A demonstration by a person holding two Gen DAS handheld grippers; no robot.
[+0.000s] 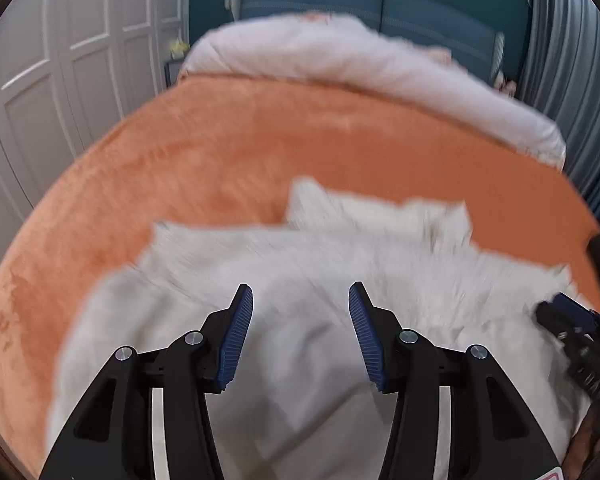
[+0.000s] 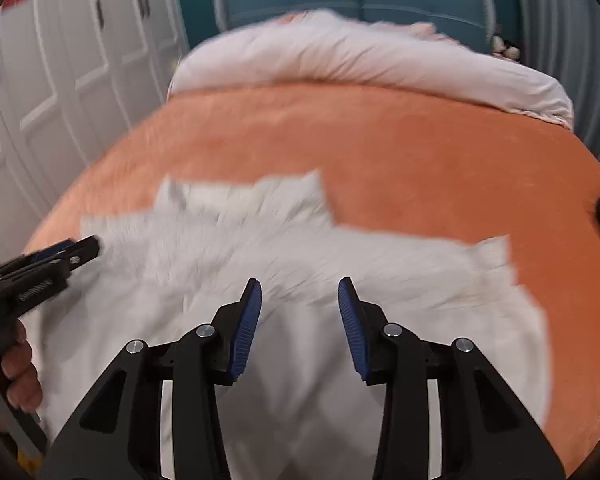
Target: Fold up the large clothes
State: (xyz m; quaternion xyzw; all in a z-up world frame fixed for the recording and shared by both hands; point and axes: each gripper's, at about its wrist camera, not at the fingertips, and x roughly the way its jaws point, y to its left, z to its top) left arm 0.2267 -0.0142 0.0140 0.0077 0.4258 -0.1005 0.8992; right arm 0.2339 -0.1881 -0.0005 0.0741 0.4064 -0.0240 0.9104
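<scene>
A large white garment [image 1: 300, 280] lies spread and rumpled on an orange bed cover [image 1: 220, 152]; it also shows in the right wrist view [image 2: 300, 260]. My left gripper [image 1: 301, 298] is open and empty, hovering above the garment's near part. My right gripper [image 2: 300, 292] is open and empty, also above the garment. The right gripper shows at the right edge of the left wrist view [image 1: 568, 316]. The left gripper shows at the left edge of the right wrist view [image 2: 66, 254], held by a hand. Both views are motion-blurred.
A rolled pale pink duvet [image 1: 360, 64] lies across the far end of the bed, before a teal headboard [image 1: 380, 4]. White wardrobe doors [image 1: 60, 60] stand on the left. Grey curtains [image 1: 572, 60] hang on the right. The orange cover [image 2: 380, 140] stretches beyond the garment.
</scene>
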